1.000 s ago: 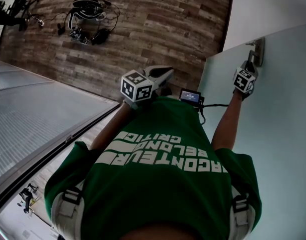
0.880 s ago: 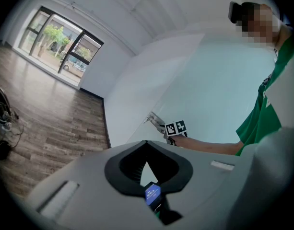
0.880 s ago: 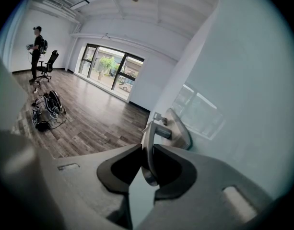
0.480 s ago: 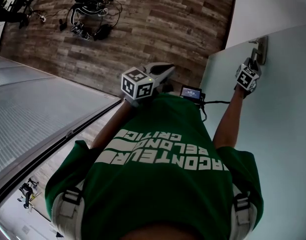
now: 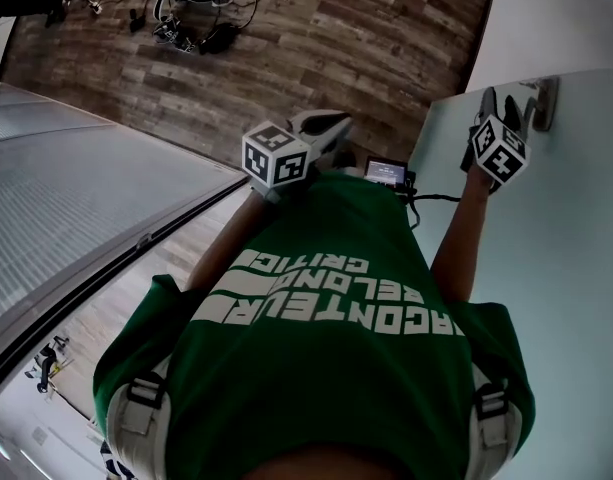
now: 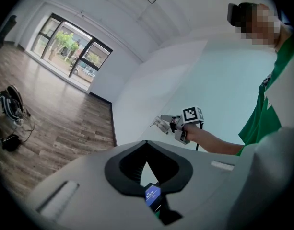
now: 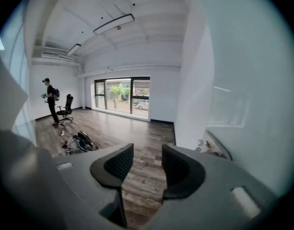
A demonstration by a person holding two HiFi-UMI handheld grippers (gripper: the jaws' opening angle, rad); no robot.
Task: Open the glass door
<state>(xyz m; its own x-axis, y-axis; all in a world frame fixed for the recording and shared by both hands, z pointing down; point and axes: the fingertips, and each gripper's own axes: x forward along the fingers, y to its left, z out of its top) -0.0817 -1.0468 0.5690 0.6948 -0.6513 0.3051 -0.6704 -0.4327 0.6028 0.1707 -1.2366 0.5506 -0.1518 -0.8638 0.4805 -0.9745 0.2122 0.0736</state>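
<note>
The glass door (image 5: pixel 556 268) is a pale frosted panel at the right, with a metal handle (image 5: pixel 546 103) near its top. My right gripper (image 5: pixel 500 106) sits just left of the handle and off it. Its jaws have just been opening and stand open in the right gripper view (image 7: pixel 147 153), with only the wooden floor between them. The door (image 7: pixel 242 80) fills that view's right side. My left gripper (image 5: pixel 326 126) hovers in front of the person's chest with its fingertips together (image 6: pixel 147 143), holding nothing. The left gripper view also shows the right gripper (image 6: pixel 162 123) against the door (image 6: pixel 223 75).
A wooden floor (image 5: pixel 336 38) lies ahead, with a heap of cables and gear (image 5: pixel 191 8) on it. A glass partition (image 5: pixel 66 198) runs along the left. Far off stand a person (image 7: pixel 51 104), an office chair (image 7: pixel 67 108) and large windows (image 7: pixel 122 95).
The right gripper was on the door handle; it has let go, opened its jaws and drawn back to the handle's left. The left gripper has shifted slightly.
</note>
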